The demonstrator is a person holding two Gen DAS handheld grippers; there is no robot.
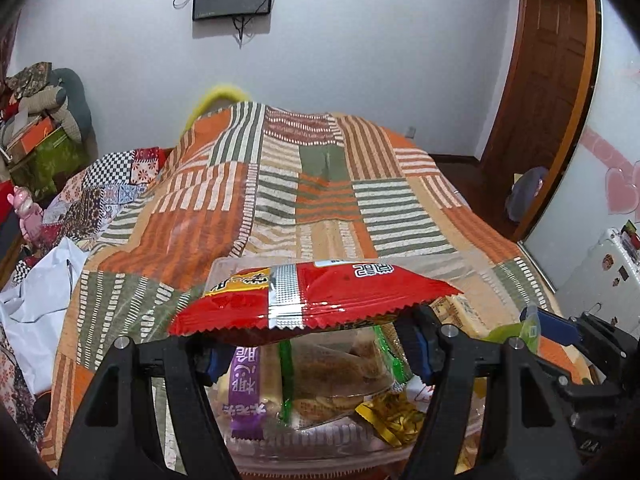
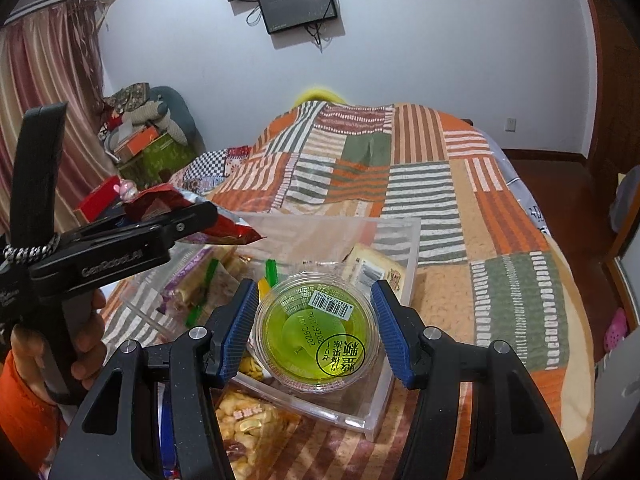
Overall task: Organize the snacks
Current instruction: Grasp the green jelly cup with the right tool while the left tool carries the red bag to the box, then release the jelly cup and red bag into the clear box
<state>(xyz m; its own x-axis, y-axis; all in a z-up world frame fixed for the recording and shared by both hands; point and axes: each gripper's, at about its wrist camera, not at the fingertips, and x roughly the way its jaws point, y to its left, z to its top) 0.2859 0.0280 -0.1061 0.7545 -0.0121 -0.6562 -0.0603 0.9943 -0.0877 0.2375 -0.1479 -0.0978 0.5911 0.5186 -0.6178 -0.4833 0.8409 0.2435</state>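
Note:
My left gripper point(image 1: 316, 356) is shut on a red snack packet point(image 1: 312, 300), which it holds flat by its crimped edge. Just below it stands a clear plastic box point(image 1: 320, 454) with several wrapped snacks inside. In the right wrist view that same gripper point(image 2: 192, 220) comes in from the left with the red packet point(image 2: 232, 232) over the box's point(image 2: 414, 248) left side. My right gripper point(image 2: 316, 330) has its blue pads point(image 2: 240, 328) pressed on a green jelly cup point(image 2: 316, 332). The cup hangs over the near right part of the box.
The box rests on a bed under a striped patchwork blanket point(image 2: 440, 200). A bag of nuts point(image 2: 248, 432) lies just in front of the box. A hand point(image 2: 86, 340) with an orange sleeve holds the left gripper. A white bag point(image 1: 36, 312) lies at the left.

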